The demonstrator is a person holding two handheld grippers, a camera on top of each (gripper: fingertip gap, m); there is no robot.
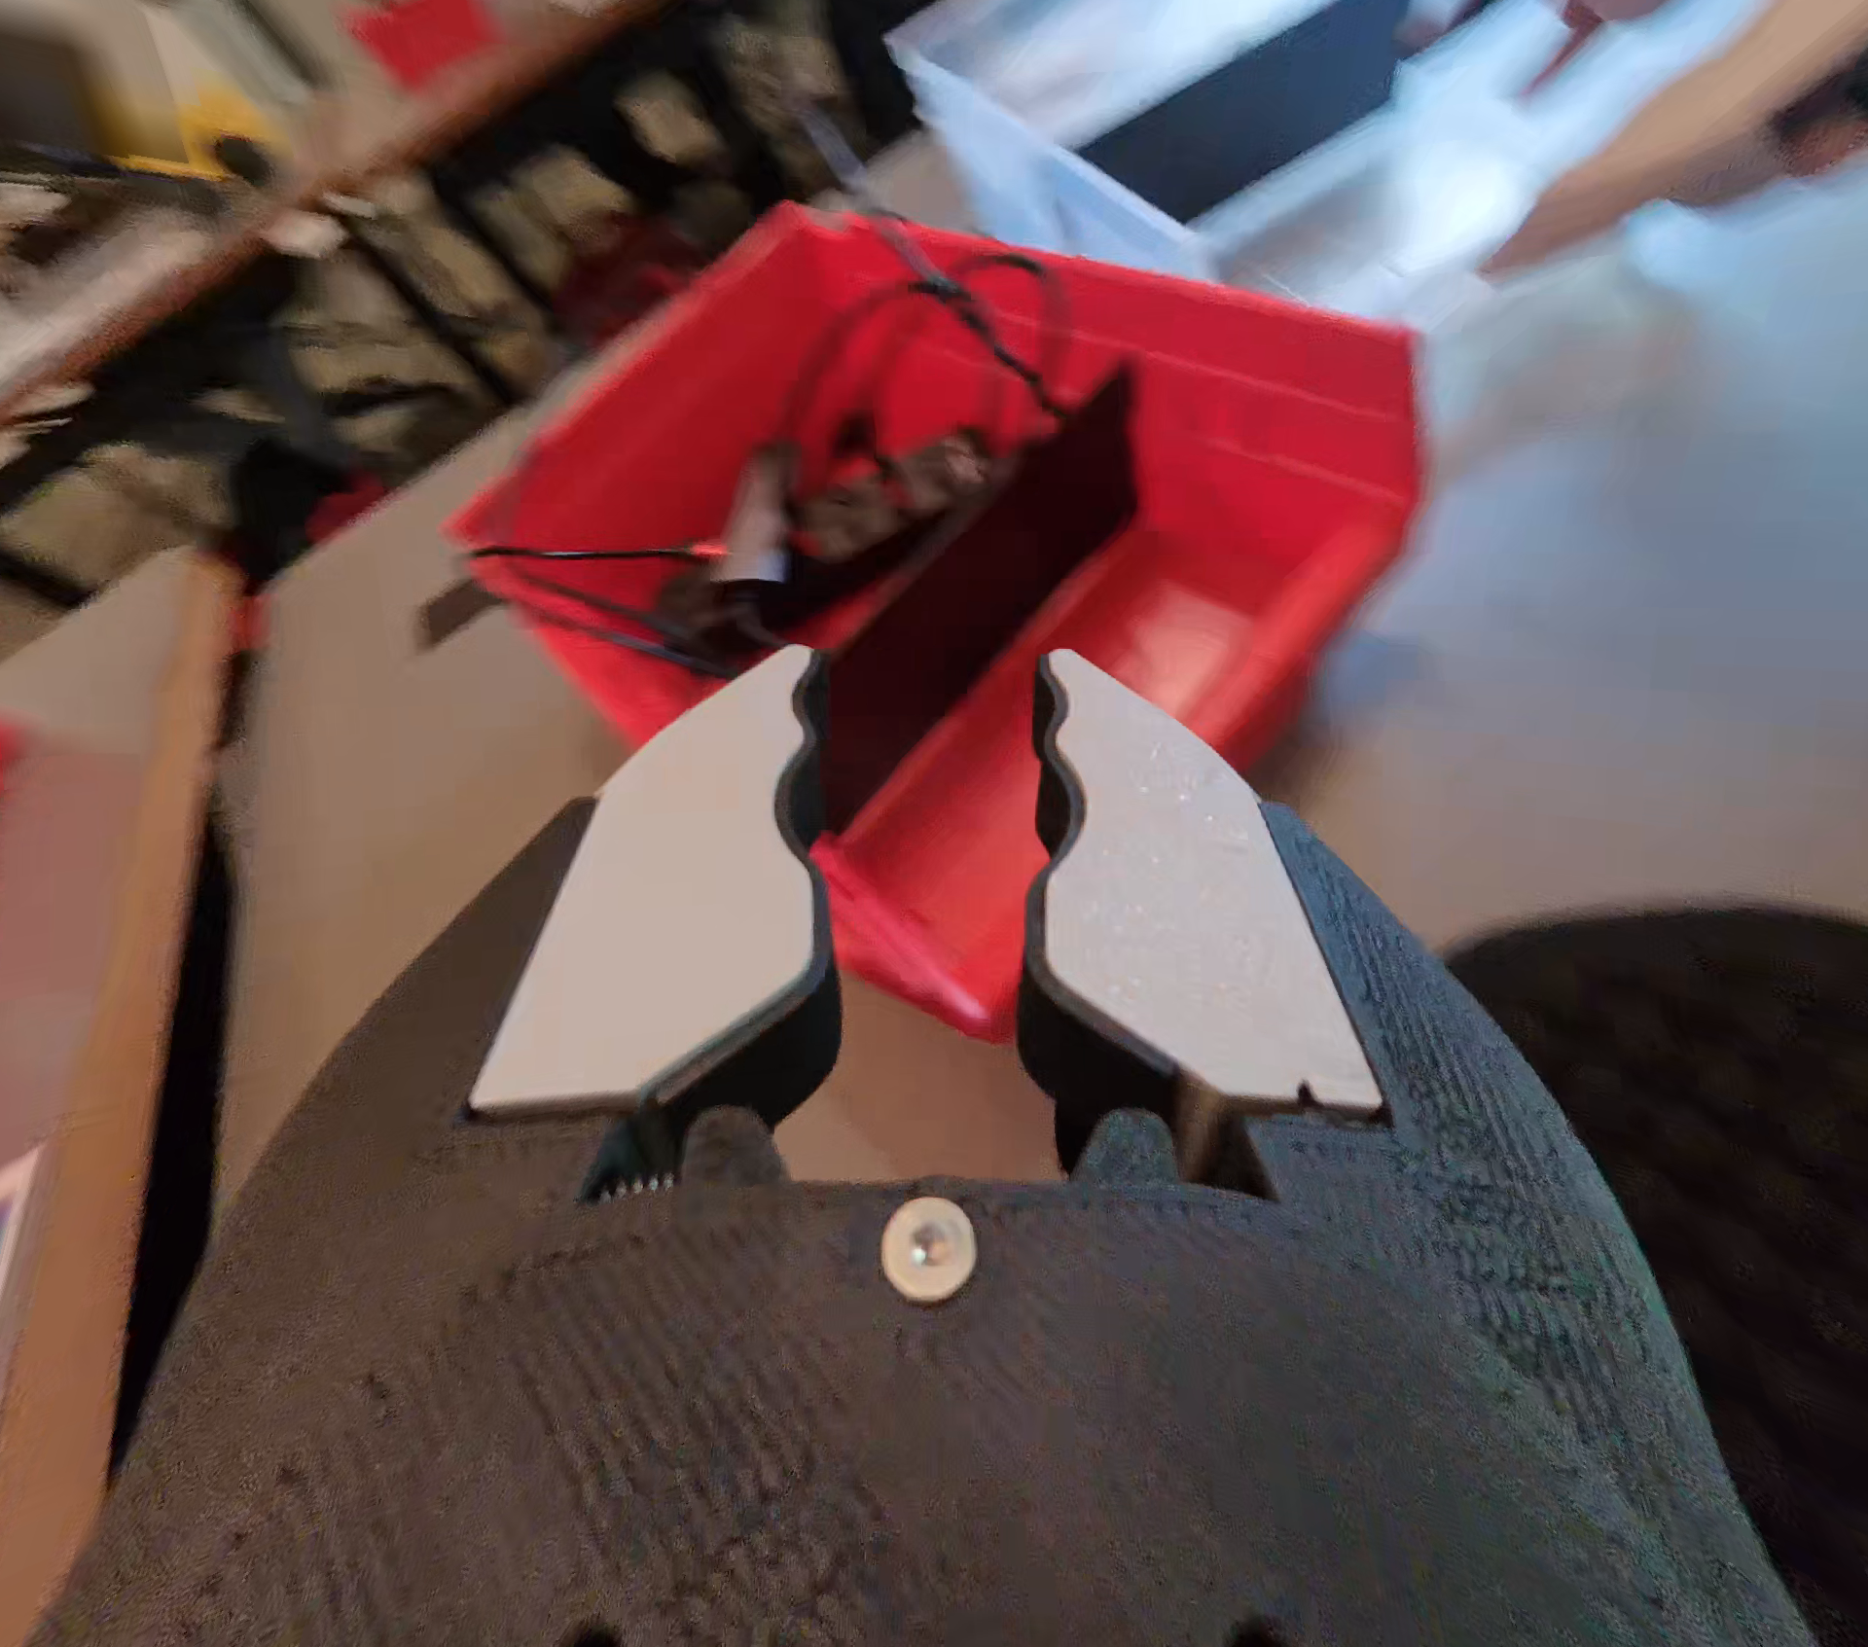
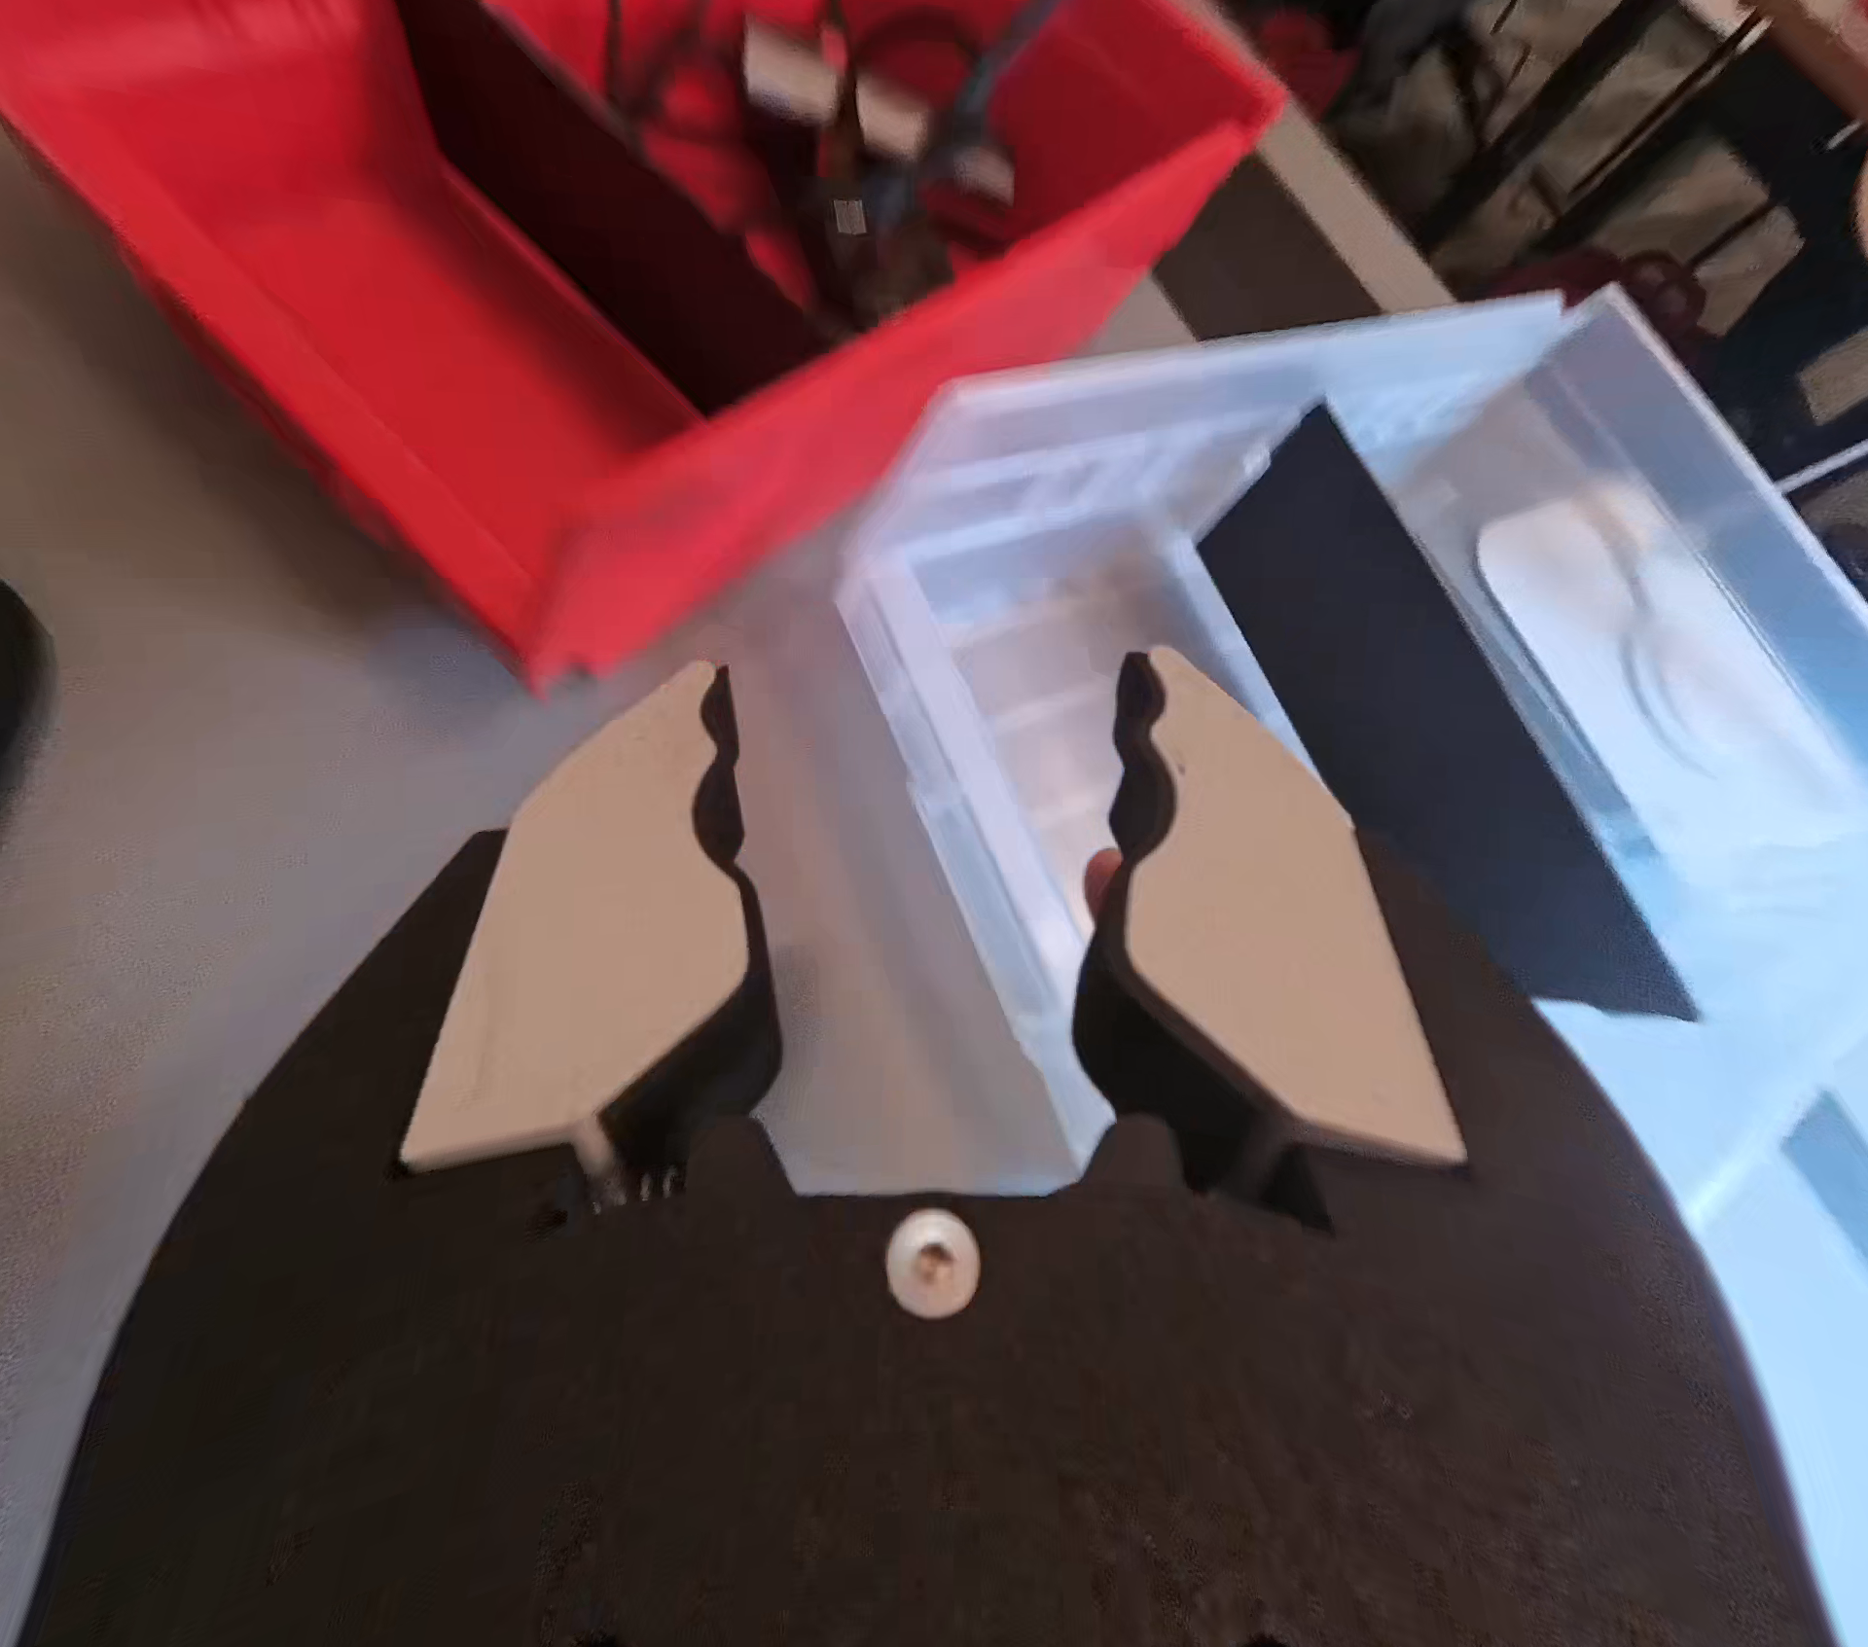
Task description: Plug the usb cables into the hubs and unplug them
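A red bin [image 1: 1253, 487] with a black divider [image 1: 970, 588] stands on the grey table; one compartment holds a tangle of black USB cables and hubs [image 1: 859, 497]. The other compartment looks empty. My left gripper [image 1: 925, 669] is open and empty, hovering above the bin's near end. In the right wrist view the red bin [image 2: 303, 345] sits at the upper left, with cables and silver hubs [image 2: 859, 113] in its far compartment. My right gripper [image 2: 925, 679] is open and empty over the corner of a clear plastic bin [image 2: 910, 588]. Both views are motion-blurred.
The clear bin [image 1: 1193, 12] has a black divider [image 2: 1415, 689] and something pale in its right compartment [image 2: 1617, 618]. A cardboard box [image 1: 91, 891] stands at the left. Dark chairs and table legs [image 2: 1617, 82] lie beyond the table edge. A dark round object [image 1: 1698, 1144] sits at the right.
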